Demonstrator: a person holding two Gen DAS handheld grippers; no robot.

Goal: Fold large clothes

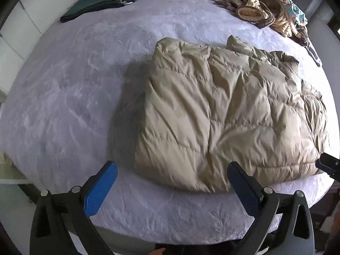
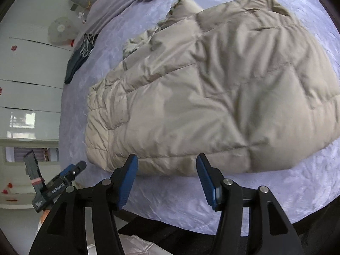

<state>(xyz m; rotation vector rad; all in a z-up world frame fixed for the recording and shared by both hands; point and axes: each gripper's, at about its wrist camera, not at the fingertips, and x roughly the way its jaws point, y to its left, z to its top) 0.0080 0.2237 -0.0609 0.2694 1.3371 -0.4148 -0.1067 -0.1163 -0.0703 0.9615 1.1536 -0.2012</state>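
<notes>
A beige quilted puffer jacket (image 1: 225, 114) lies folded into a rough rectangle on the lavender bedspread (image 1: 74, 97). It also fills the right wrist view (image 2: 212, 89). My left gripper (image 1: 172, 170) is open and empty, hovering just short of the jacket's near edge. My right gripper (image 2: 166, 163) is open and empty, its fingertips just above the jacket's near hem. The right gripper's tip shows at the right edge of the left wrist view (image 1: 328, 164), and the left gripper shows at the lower left of the right wrist view (image 2: 61, 178).
A folded dark green garment (image 1: 99, 2) lies at the far left of the bed. A heap of patterned clothes (image 1: 267, 6) lies at the far right. White cabinets (image 2: 27, 80) and a small fan (image 2: 60, 28) stand beside the bed.
</notes>
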